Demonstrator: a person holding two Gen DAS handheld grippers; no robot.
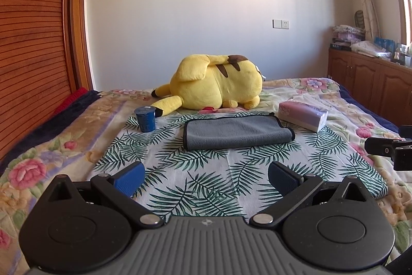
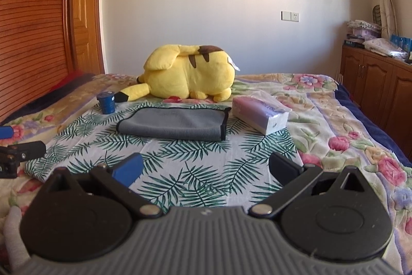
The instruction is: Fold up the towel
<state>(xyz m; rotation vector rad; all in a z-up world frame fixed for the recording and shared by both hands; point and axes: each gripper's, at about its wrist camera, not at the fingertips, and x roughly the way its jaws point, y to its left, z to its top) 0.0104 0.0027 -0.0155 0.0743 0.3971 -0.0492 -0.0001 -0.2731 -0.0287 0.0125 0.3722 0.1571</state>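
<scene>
The left gripper (image 1: 206, 178) is sitting nearest the lens in the left wrist view, its two blue-padded fingers (image 1: 131, 178) spread wide apart and holding nothing, hovering over a leaf-print cloth (image 1: 206, 172) that is lying on a flowered bedspread (image 1: 33, 164). The right gripper (image 2: 206, 170) is doing the same in its own view, fingers (image 2: 130, 169) standing well apart with only the cloth showing between them.

The towel (image 1: 237, 132) is lying at about twelve o'clock from the left gripper, well apart from its fingertips, on the far part of the leaf-print cloth. It is grey with a dark edge binding and is already looking doubled over, with a rounded fold along its near side. In the right wrist view the towel (image 2: 173, 124) is lying at about eleven o'clock.

A small blue cup (image 1: 146, 118) is standing upright at ten o'clock of the towel, near its left corner but apart from it. A pack of tissues (image 1: 303, 116) is lying at two o'clock, just beside the towel's right corner; whether they are touching cannot be told. A yellow plush toy (image 1: 216, 83) is lying on its side behind the towel at twelve o'clock.

Part of the right gripper (image 1: 391, 148) is showing at the three o'clock edge of the left view, and part of the left gripper (image 2: 18, 153) at nine o'clock in the right view.
</scene>
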